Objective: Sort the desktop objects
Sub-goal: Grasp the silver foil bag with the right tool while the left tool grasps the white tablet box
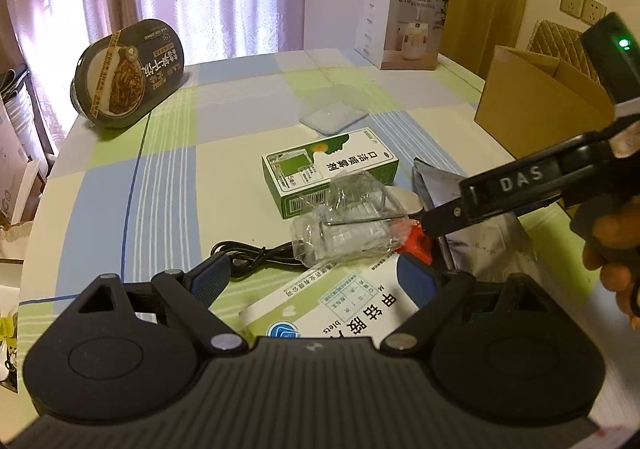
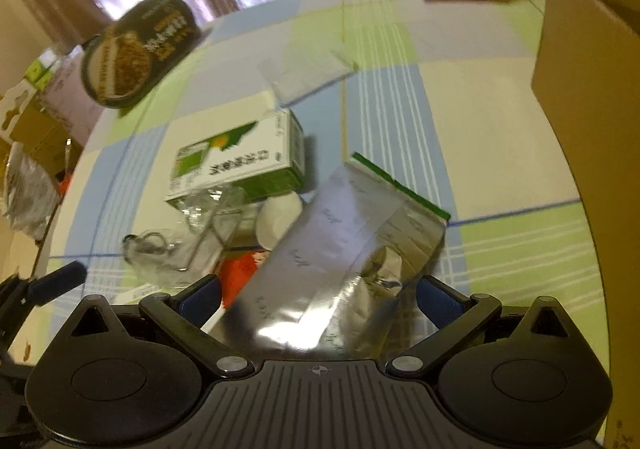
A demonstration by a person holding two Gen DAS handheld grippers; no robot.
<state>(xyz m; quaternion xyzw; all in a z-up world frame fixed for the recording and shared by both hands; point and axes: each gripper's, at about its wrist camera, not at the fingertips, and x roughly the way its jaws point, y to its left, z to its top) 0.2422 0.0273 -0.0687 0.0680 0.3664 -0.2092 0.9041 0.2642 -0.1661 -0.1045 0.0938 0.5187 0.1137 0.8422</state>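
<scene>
Two claws over one heap near the tabletop's front edge. Right claw: pads apart, straddling a silver foil pouch that lies aslant between them; contact not visible, so no grip yet, as far as I can tell. Pouch looks light, crinkly, slick; likely to buckle or slide, so best pinched at the flat sealed end with the green strip rather than mid-body. Left claw: pads apart, a white-and-blue box lying between them, not squeezed. Box is stiff card, light, takes a grip across its narrow sides.

Outward: crumpled clear plastic draped over a green box and a red item, black cable beside. Plastic is springy, hard to read.

Farther: oval noodle tub, white carton, brown cardboard box at right.

Hidden: red item mostly buried, identity unclear; a white round thing half covered; right view motion-blurred; pouch's near end cut off by the claw body.
</scene>
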